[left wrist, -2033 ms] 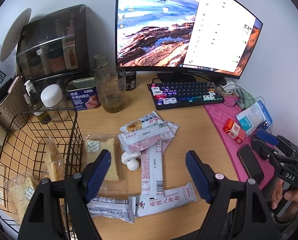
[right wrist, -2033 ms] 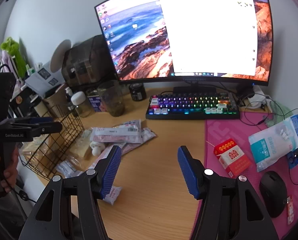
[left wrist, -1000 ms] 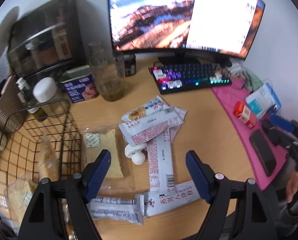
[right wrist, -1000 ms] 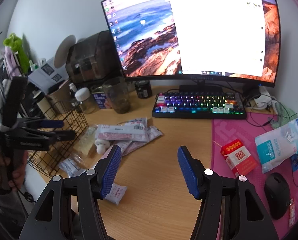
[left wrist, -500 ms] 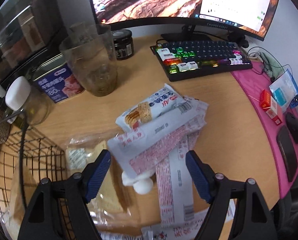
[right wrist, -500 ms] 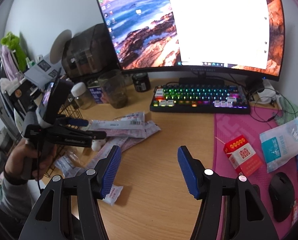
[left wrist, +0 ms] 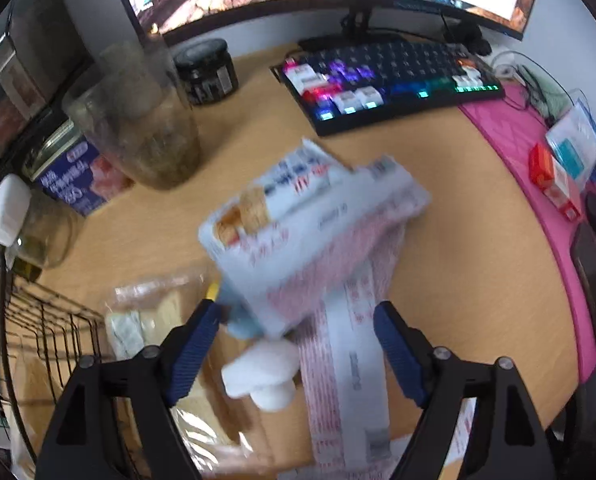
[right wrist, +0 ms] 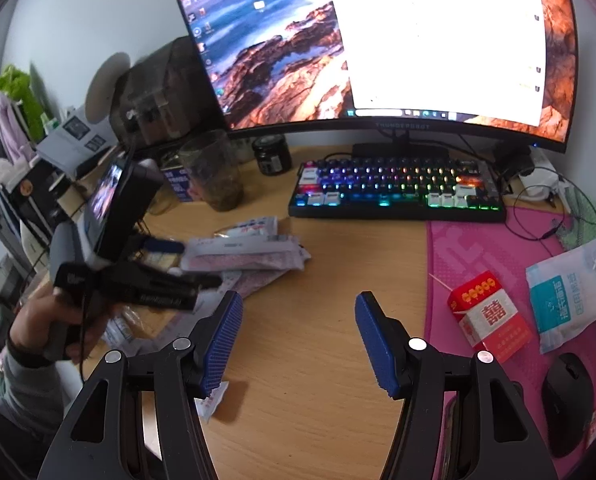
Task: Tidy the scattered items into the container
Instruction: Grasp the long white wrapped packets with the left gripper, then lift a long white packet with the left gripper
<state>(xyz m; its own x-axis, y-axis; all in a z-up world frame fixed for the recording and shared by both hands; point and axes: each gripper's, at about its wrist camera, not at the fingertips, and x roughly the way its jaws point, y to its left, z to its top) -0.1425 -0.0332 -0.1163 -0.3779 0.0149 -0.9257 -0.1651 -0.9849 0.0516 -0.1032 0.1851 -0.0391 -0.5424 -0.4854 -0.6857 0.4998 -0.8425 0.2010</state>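
Note:
A pile of white and red snack packets [left wrist: 318,236] lies mid-desk, over a long strip packet [left wrist: 358,360]. A white mushroom-shaped item [left wrist: 258,372] sits at its near edge, beside bagged bread [left wrist: 154,320]. The black wire basket [left wrist: 38,320] stands at the left. My left gripper [left wrist: 294,320] points steeply down over the pile's near end, open, pads clear of the packets. The right wrist view shows the left gripper [right wrist: 198,264] in a hand above the packets [right wrist: 250,256]. My right gripper [right wrist: 298,308] hovers open over bare desk, with a small packet [right wrist: 214,398] under its left finger.
A glass jar [left wrist: 146,132], a blue tin [left wrist: 74,176] and a dark jar [left wrist: 206,68] stand behind the pile. A lit keyboard [right wrist: 398,192] and monitor [right wrist: 378,40] fill the back. The pink mat [right wrist: 498,264] holds a red box [right wrist: 486,316], a mouse [right wrist: 566,392] and a blue pouch [right wrist: 570,292].
The left gripper has dropped and tipped down towards the packet pile, which now looms large between its fingers. The right gripper has drifted slightly forward and down, jaws unchanged.

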